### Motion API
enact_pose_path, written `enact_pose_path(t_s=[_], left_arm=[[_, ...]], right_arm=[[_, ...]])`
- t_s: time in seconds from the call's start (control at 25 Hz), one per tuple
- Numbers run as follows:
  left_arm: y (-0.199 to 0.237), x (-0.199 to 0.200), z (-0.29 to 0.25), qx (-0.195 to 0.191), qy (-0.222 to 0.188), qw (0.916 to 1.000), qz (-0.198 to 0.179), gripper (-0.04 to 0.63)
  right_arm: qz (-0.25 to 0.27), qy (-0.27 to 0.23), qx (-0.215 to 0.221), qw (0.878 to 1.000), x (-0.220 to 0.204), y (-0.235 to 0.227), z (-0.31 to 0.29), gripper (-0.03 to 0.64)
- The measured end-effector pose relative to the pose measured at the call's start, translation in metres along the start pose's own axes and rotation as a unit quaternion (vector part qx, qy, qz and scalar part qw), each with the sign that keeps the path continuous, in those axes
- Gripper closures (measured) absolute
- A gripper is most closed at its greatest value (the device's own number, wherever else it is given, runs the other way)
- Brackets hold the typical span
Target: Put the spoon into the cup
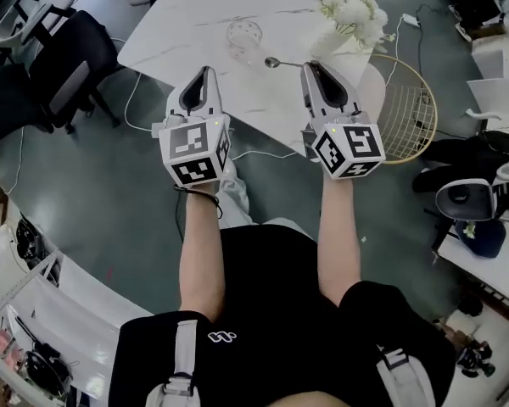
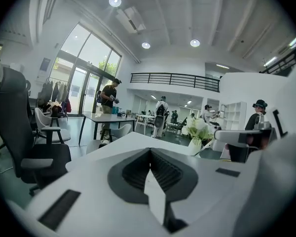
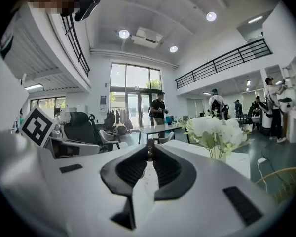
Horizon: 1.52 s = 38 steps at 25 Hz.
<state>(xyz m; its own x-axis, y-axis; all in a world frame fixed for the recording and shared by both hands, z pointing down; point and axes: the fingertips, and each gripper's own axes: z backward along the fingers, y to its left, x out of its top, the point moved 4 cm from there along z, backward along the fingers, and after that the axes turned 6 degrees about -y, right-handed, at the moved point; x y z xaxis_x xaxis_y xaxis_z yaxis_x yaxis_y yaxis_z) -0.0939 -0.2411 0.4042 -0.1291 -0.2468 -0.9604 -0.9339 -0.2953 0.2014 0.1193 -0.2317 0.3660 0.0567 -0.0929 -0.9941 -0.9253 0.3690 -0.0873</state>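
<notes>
Head view: spoon (image 1: 277, 62) juts leftward from the tips of the right gripper (image 1: 310, 69), which is clenched on its handle, leaving the bowl free to enter first. Cup (image 1: 244, 34) stands on the table (image 1: 187, 24) ahead, between both grippers. Left gripper (image 1: 207, 73), closed on nothing, waits alongside, probably as a steadying reserve.

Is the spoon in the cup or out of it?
Out. The spoon is held at the right gripper's tips, beside the glass cup, not inside it.
</notes>
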Motion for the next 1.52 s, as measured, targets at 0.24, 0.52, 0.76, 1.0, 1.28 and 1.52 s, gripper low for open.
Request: enact_pose_path(t_s=[0.24,0.52,0.76,1.0,1.28,1.52], left_arm=[[0.033,0.006,-0.025,-0.002,-0.013,0.9998,0.015,0.580],[0.040,0.004,-0.054,-0.005,-0.004,0.9996,0.028,0.580],[0.037,-0.008,-0.074,0.001,0.010,0.9995,0.032,0.580],[0.050,-0.002,-0.086,0.028,0.017,0.9992,0.025,0.580],[0.043,-0.014,-0.101,0.035,0.035,0.9985,0.024,0.580],[0.055,-0.021,-0.105,0.054,0.047,0.9971,0.027,0.580]], right_arm=[[-0.028,0.002,-0.010,1.000,-0.005,-0.006,-0.032,0.571],[-0.034,0.009,-0.023,0.999,-0.002,-0.023,-0.050,0.571],[-0.036,0.027,-0.008,0.999,-0.012,-0.035,-0.072,0.571],[-0.047,0.044,0.018,0.998,-0.024,-0.033,-0.105,0.571],[-0.036,0.081,0.031,0.996,-0.047,-0.037,-0.131,0.571],[-0.038,0.121,0.046,0.991,-0.077,-0.032,-0.153,0.571]])
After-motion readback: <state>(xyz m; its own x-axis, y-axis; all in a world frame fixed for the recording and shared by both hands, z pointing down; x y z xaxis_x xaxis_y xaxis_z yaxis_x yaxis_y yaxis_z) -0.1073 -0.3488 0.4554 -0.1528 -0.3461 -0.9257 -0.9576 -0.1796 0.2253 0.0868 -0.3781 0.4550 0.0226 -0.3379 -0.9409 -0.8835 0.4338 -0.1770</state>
